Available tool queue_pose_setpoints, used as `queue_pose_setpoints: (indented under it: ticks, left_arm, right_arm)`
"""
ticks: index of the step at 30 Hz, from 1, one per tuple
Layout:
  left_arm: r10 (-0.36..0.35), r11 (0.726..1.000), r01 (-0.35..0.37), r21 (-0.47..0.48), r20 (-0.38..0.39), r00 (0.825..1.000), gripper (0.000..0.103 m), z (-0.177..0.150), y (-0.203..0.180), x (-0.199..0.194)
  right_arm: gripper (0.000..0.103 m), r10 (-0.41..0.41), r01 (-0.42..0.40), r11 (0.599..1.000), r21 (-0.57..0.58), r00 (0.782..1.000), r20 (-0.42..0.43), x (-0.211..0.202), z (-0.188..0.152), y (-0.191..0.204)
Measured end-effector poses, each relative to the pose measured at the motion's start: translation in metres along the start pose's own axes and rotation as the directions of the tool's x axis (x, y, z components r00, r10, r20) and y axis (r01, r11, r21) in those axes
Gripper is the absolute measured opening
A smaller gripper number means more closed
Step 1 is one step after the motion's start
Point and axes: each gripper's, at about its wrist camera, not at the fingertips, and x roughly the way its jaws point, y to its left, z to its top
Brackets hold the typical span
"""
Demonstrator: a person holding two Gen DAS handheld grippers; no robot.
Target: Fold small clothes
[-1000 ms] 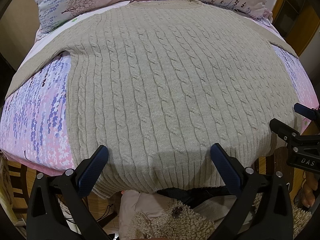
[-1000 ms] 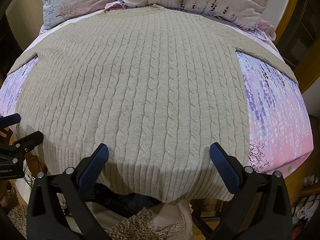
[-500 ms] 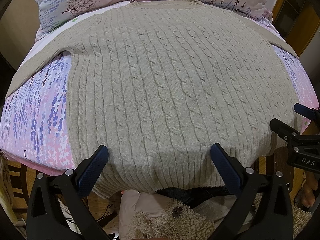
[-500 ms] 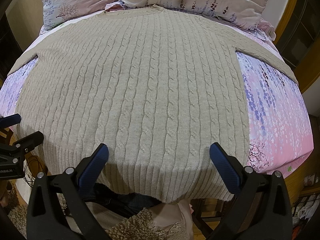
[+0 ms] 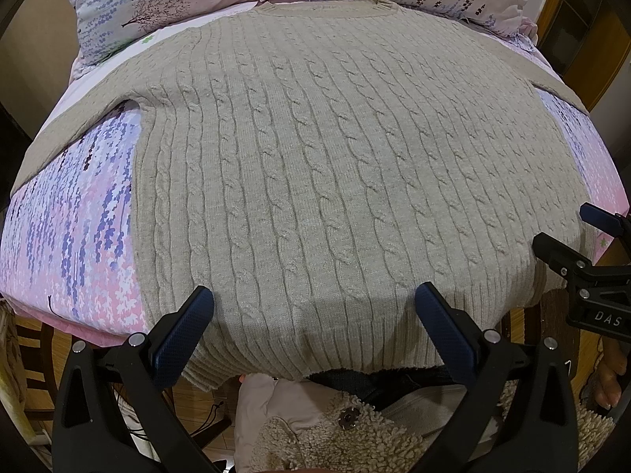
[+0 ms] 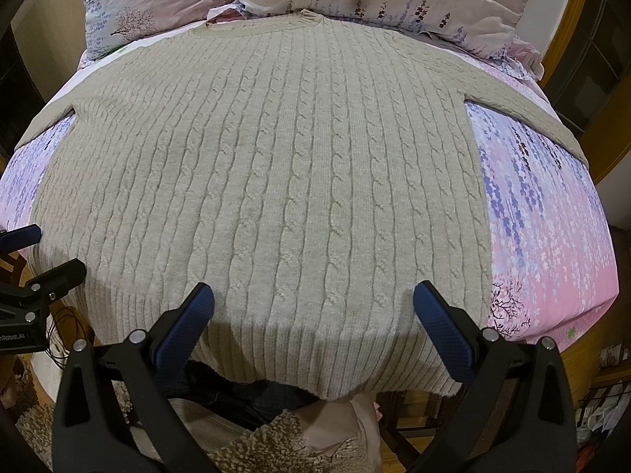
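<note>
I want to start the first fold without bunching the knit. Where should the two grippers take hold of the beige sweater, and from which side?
Grip the sweater at its ribbed bottom hem, coming from the near bed edge. The hem droops over that edge, so a finger can slip under it. The left gripper suits the hem's left corner, the right gripper the right corner; both have their jaws wide apart.

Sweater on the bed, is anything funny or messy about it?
Mostly no. The sweater lies flat and smooth, sleeves spread out. Only its bottom hem hangs past the edge of the bed.
</note>
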Motion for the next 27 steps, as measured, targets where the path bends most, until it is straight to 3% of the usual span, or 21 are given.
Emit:
queue_pose_setpoints:
  ticks: [7, 12, 17, 22, 24, 27]
  left_arm:
    - [-0.001, 1.000, 0.001, 0.003, 0.012, 1.000, 0.102, 0.004, 0.002, -0.002]
    - [0.008, 1.000, -0.008, 0.000, 0.046, 0.999, 0.102, 0.017, 0.008, -0.003]
    - [0.019, 1.000, -0.021, 0.012, 0.124, 0.992, 0.102, 0.036, 0.005, -0.003]
    - [-0.042, 0.999, 0.037, 0.026, 0.224, 0.974, 0.102, 0.062, 0.007, -0.003]
    - [-0.096, 0.995, 0.095, 0.016, 0.242, 0.966, 0.102, 0.076, 0.011, 0.001]
    - [-0.119, 0.992, 0.124, -0.008, 0.224, 0.967, 0.102, 0.100, 0.017, 0.014]
  right_arm:
    - [0.101, -0.008, 0.007, 1.000, 0.012, 1.000, 0.028, -0.002, 0.007, -0.005]
    - [0.101, -0.022, 0.016, 0.998, 0.064, 0.994, 0.104, -0.005, 0.022, -0.026]
    - [0.101, 0.034, -0.065, 0.987, 0.145, 0.977, 0.211, -0.006, 0.047, -0.069]
    - [0.101, 0.017, -0.114, 0.937, 0.329, 0.958, 0.285, 0.004, 0.077, -0.139]
    - [0.101, -0.008, -0.118, 0.899, 0.422, 0.958, 0.285, 0.014, 0.091, -0.172]
    - [0.099, -0.030, -0.134, 0.825, 0.549, 0.960, 0.279, 0.027, 0.108, -0.221]
